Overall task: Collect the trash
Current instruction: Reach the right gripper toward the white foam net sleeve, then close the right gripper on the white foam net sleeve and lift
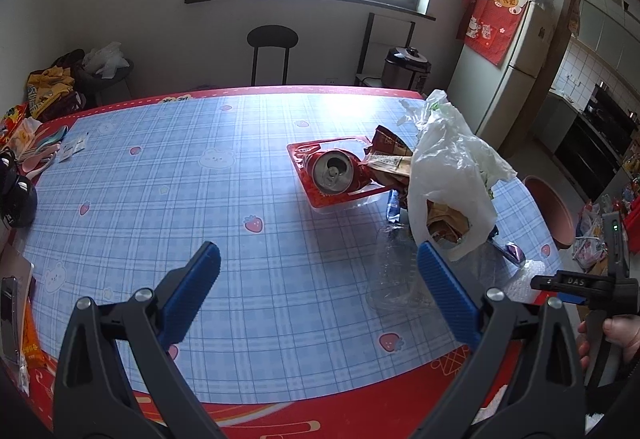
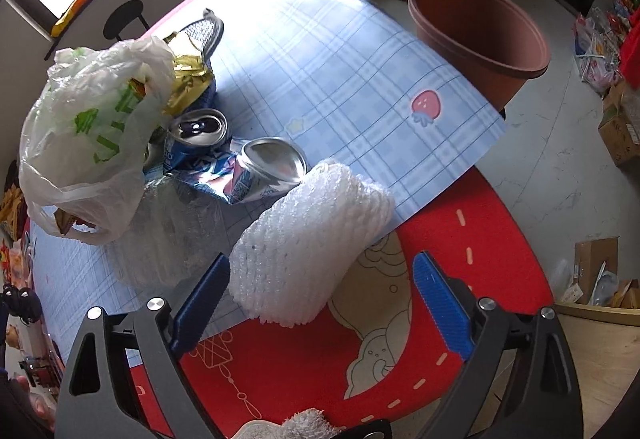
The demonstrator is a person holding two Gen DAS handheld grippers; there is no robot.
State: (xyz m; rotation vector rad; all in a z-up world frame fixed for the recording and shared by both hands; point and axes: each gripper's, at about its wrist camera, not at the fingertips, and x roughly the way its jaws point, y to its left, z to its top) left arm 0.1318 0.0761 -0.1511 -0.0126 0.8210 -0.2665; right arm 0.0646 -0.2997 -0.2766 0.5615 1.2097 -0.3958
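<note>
Here the right hand-held gripper (image 2: 322, 293) gapes, unclenched, around the foam net sleeve (image 2: 310, 239) at lower centre on the counter (image 2: 320, 51); we judge it featherlight, squashy, best pinched mid-body. The left hand-held gripper (image 1: 320, 279) hangs released, empty.

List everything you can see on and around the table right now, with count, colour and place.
Table: one, blue plaid cloth, red border.
Bag: one, white plastic, on table, wrappers inside.
Red can: one, crushed, in red tray.
Blue cans: two, crushed, beside bag.
Foam net: one, white, near table edge.
Basin: one, brown, beyond table's edge.
Chair: one, black, under window.
Fridge: one, white, right of table.
Left gripper: blue pads, open, empty.
Right gripper: blue pads, open, foam net between them.
</note>
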